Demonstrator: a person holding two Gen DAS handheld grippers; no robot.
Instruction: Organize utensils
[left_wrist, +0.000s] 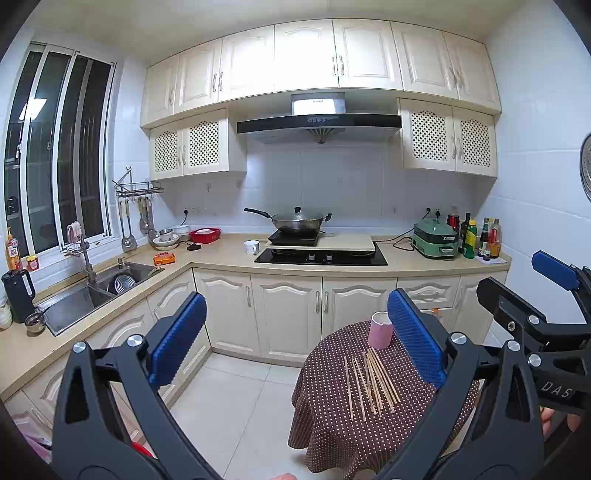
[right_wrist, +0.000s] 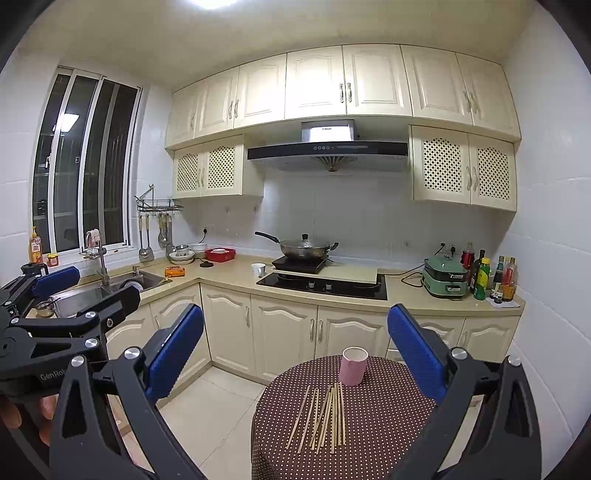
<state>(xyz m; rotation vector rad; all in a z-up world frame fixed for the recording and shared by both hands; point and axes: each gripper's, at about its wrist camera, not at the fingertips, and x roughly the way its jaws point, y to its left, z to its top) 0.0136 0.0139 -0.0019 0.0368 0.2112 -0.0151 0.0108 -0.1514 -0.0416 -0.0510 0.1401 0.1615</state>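
Looking along the left tongs (left_wrist: 295, 332), spread wide and empty, chopsticks (left_wrist: 369, 380) lie loose mid-worktop (left_wrist: 332, 424) near a pink cup (left_wrist: 380, 329) at its far edge; floor lies open leftward. "DAS" shows on the other tool.

Right tongs (right_wrist: 295, 347), also spread, hang above chopsticks (right_wrist: 325, 417) and cup (right_wrist: 353, 365); "GenRo" reads at left.

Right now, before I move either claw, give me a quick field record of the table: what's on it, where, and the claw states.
table: small round table with brown white-dotted cloth
cup: pink cylindrical cup, upright at the far side, looks empty
utensils: loose wooden chopsticks, lying flat on the cloth, nearer than the cup, none in it
left claw: open, holding nothing, above the floor left of the table
right claw: open, holding nothing
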